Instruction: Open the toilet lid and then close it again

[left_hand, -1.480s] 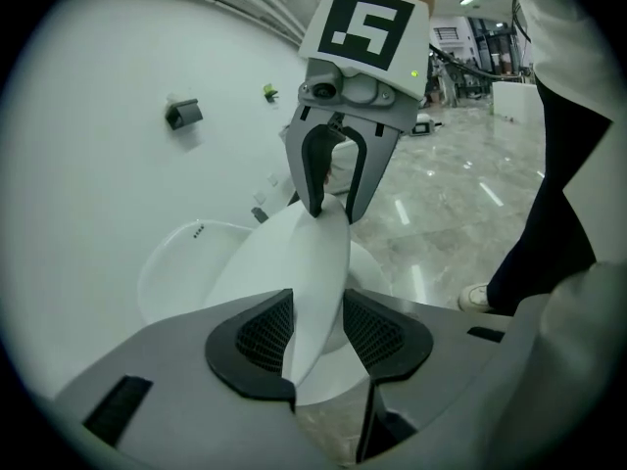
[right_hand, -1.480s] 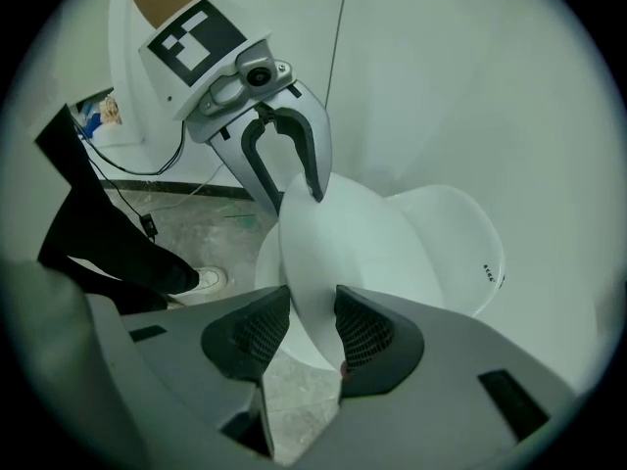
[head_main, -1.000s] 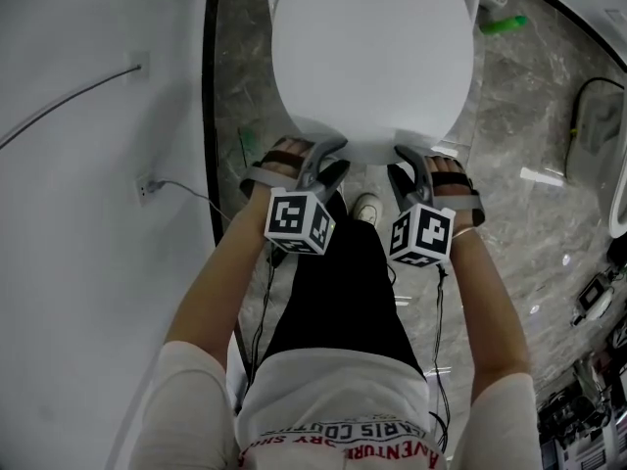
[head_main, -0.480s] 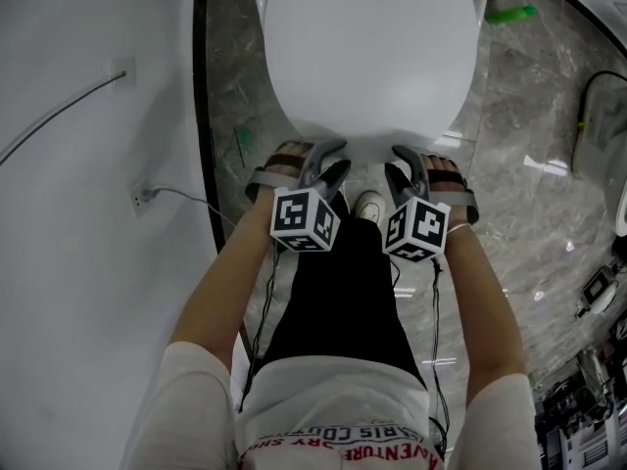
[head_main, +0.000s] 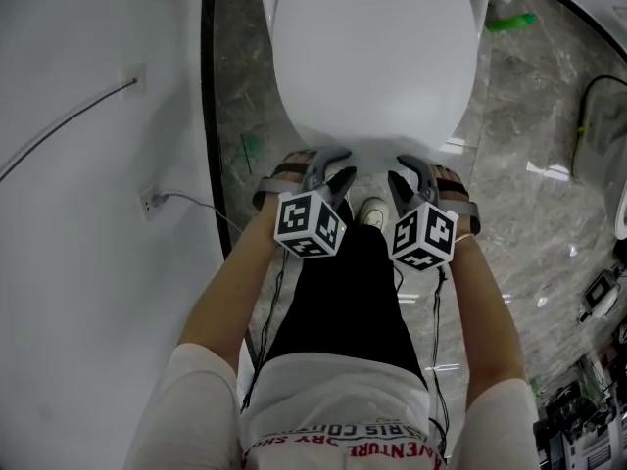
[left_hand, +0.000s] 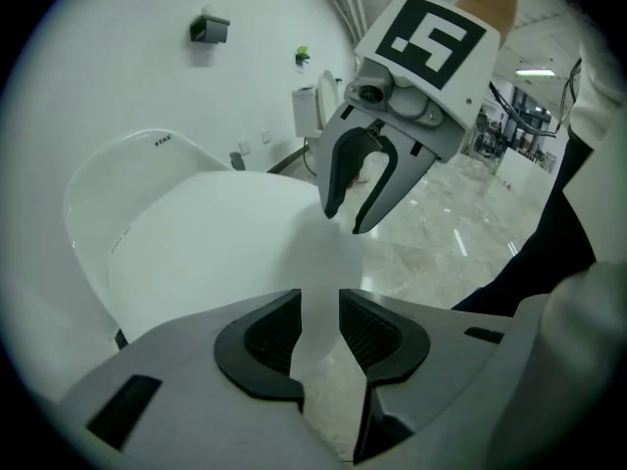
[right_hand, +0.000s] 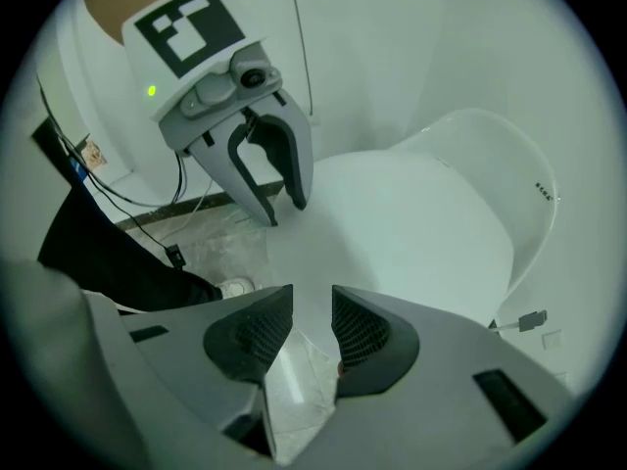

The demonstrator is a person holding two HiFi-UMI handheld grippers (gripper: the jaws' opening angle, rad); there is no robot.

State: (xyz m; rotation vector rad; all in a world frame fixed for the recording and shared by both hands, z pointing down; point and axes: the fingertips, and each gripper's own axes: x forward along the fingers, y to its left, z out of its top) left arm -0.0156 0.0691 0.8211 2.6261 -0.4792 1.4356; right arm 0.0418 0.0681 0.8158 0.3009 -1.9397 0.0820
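1. The toilet lid (head_main: pixel 372 57) is white and lies shut over the bowl. It fills the 12 o'clock part of the head view, with its rounded front edge toward 6 o'clock.
2. The left gripper (head_main: pixel 331 167) is held at the 7 o'clock side of that front edge and points toward 12 o'clock. Its marker cube (head_main: pixel 311 223) is turned up to the camera. Whether the tips touch the lid cannot be told.
3. In the left gripper view the fingers (left_hand: pixel 269 336) stand a narrow gap apart with nothing between them. The lid (left_hand: pixel 216 243) lies beyond them toward 10 o'clock.
4. The right gripper (head_main: pixel 411 174) sits at the 5 o'clock side of the same edge, level with the left one, near it but apart.
5. In the right gripper view its fingers (right_hand: pixel 362 336) are likewise slightly parted and empty. The lid (right_hand: pixel 411 223) lies ahead toward 1 o'clock.
6. The left forearm (head_main: pixel 230 282) and the right forearm (head_main: pixel 485 302) are bare and reach up from 6 o'clock, converging slightly toward the lid.
7. A marble floor (head_main: pixel 529 145) lies at 3 o'clock. A white wall (head_main: pixel 88 262) with a socket (head_main: pixel 149 202) is at 9 o'clock.
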